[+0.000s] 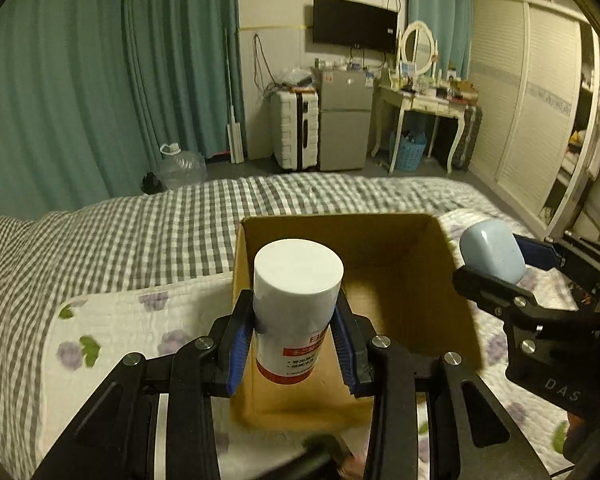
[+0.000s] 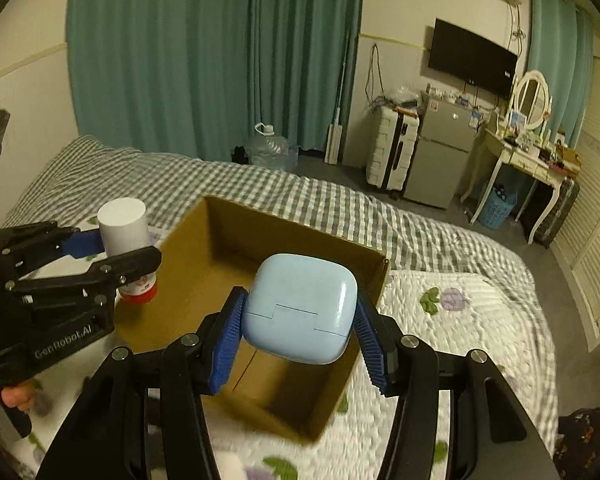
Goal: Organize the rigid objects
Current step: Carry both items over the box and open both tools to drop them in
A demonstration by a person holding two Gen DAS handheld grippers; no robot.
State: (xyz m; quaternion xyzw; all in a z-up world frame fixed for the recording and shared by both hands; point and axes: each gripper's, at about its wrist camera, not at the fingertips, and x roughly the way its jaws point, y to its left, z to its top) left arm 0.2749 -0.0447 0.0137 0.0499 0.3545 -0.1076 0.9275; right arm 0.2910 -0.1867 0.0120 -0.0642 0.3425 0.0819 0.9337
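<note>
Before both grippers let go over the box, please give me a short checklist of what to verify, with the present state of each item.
1. Left gripper grips the white bottle on both sides: ok.
2. Right gripper grips the blue case on both sides: ok.
3. Cardboard box open at the top: ok.
4. Bottle above the box opening: ok in the left wrist view.
5. Case above the opening: ok in the right wrist view.
6. Box floor free of other things: cannot tell, partly hidden.
</note>
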